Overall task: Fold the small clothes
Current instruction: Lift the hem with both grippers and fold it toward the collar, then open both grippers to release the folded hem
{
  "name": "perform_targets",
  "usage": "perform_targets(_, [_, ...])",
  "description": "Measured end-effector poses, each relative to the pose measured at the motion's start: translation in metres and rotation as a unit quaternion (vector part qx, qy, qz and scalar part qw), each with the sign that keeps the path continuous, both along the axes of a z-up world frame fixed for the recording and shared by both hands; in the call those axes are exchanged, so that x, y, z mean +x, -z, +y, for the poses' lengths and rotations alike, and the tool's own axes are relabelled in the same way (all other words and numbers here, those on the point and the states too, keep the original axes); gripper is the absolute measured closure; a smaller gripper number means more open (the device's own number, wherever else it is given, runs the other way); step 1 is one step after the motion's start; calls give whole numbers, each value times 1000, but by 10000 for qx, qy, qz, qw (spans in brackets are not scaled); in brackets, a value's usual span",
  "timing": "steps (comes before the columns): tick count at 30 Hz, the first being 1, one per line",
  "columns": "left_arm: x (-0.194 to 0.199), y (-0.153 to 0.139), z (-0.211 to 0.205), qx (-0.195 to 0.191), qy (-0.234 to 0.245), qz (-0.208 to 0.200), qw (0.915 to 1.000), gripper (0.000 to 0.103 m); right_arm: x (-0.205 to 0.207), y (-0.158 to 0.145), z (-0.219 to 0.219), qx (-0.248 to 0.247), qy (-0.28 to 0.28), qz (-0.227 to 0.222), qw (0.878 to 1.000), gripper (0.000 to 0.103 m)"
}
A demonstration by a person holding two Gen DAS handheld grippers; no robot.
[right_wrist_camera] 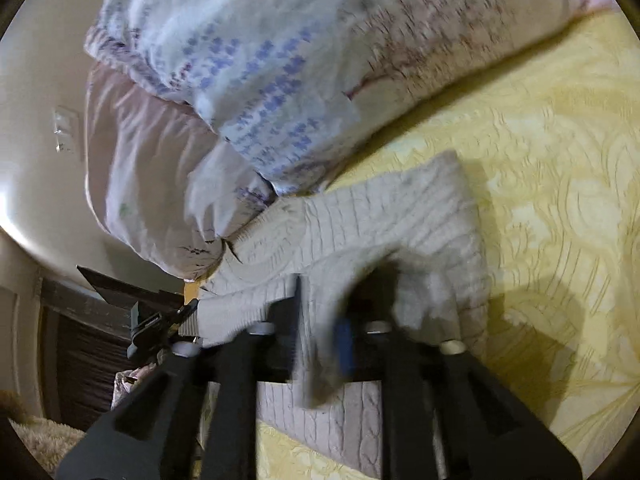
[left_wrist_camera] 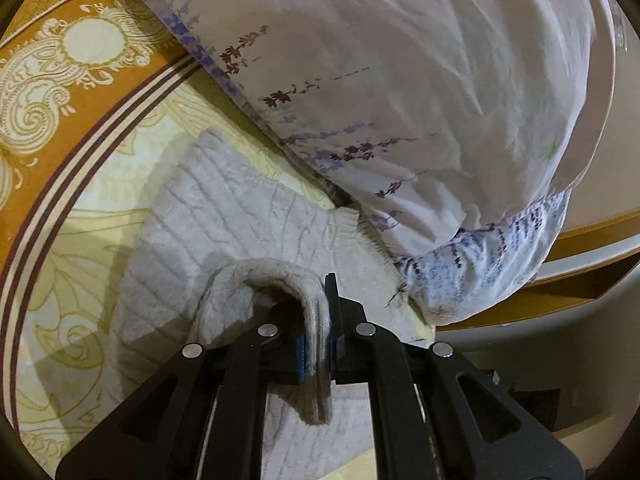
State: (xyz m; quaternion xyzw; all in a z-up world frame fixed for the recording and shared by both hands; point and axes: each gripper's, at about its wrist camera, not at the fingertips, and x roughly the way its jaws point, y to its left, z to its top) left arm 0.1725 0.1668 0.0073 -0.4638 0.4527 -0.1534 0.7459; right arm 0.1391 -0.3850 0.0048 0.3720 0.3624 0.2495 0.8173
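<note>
A small white cable-knit sweater (left_wrist_camera: 224, 216) lies on the yellow patterned bedspread (left_wrist_camera: 80, 248), its ribbed hem (left_wrist_camera: 356, 240) close to the pillows. My left gripper (left_wrist_camera: 320, 312) is shut on a raised fold of the sweater's edge, which drapes down between the black jaws. In the right wrist view the same sweater (right_wrist_camera: 400, 216) lies ahead, and my right gripper (right_wrist_camera: 324, 332) is shut on another lifted part of its edge. That picture is blurred by motion. The other gripper's tip (right_wrist_camera: 160, 320) shows at the left.
Large floral pillows (left_wrist_camera: 420, 80) lie just beyond the sweater, also seen as the pillows (right_wrist_camera: 260, 80) in the right wrist view. The bedspread has an orange ornamental border (left_wrist_camera: 60, 60). A wooden bed edge (left_wrist_camera: 580, 264) and dark furniture (right_wrist_camera: 80, 340) lie past the mattress.
</note>
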Motion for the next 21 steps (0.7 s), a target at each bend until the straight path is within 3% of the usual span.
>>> perform_targets(3, [9, 3, 0, -156, -111, 100, 9998, 97, 17, 1, -5, 379, 254, 71, 9989, 95])
perform_targets(6, [17, 15, 1, -419, -305, 393, 9979, 94, 39, 8, -2, 401, 407, 353, 9977, 75])
perform_targets(7, [18, 17, 2, -504, -345, 433, 9972, 89, 43, 9, 1, 366, 425, 405, 9976, 61])
perform_targets(9, [18, 17, 4, -712, -421, 420, 9957, 81, 47, 9, 5, 355, 481, 393, 9974, 57])
perform_targets(11, [16, 13, 6, -846, -448, 313, 9949, 56, 46, 5, 7, 368, 524, 303, 9975, 50])
perform_targets(12, [13, 7, 10, -855, -503, 189, 9949, 48, 42, 1, 5, 310, 556, 245, 9977, 50])
perform_targets(13, [11, 2, 13, -764, -570, 135, 9954, 30, 38, -1, 4, 222, 572, 210, 9979, 50])
perform_targets(14, [8, -6, 17, -617, -654, 28, 9959, 25, 35, -3, 3, 140, 590, 180, 9980, 50])
perform_targets(16, [3, -16, 22, -409, -665, -67, 9969, 26, 21, -8, -2, -163, 663, 62, 9976, 50])
perform_targets(19, [-7, -30, 20, 530, -431, -37, 9977, 32, -3, -11, -11, -727, 744, -34, 9946, 53])
perform_targets(21, [-15, -35, 12, 1138, -109, 10, 9934, 40, -17, -9, -13, -1093, 716, -22, 9914, 55])
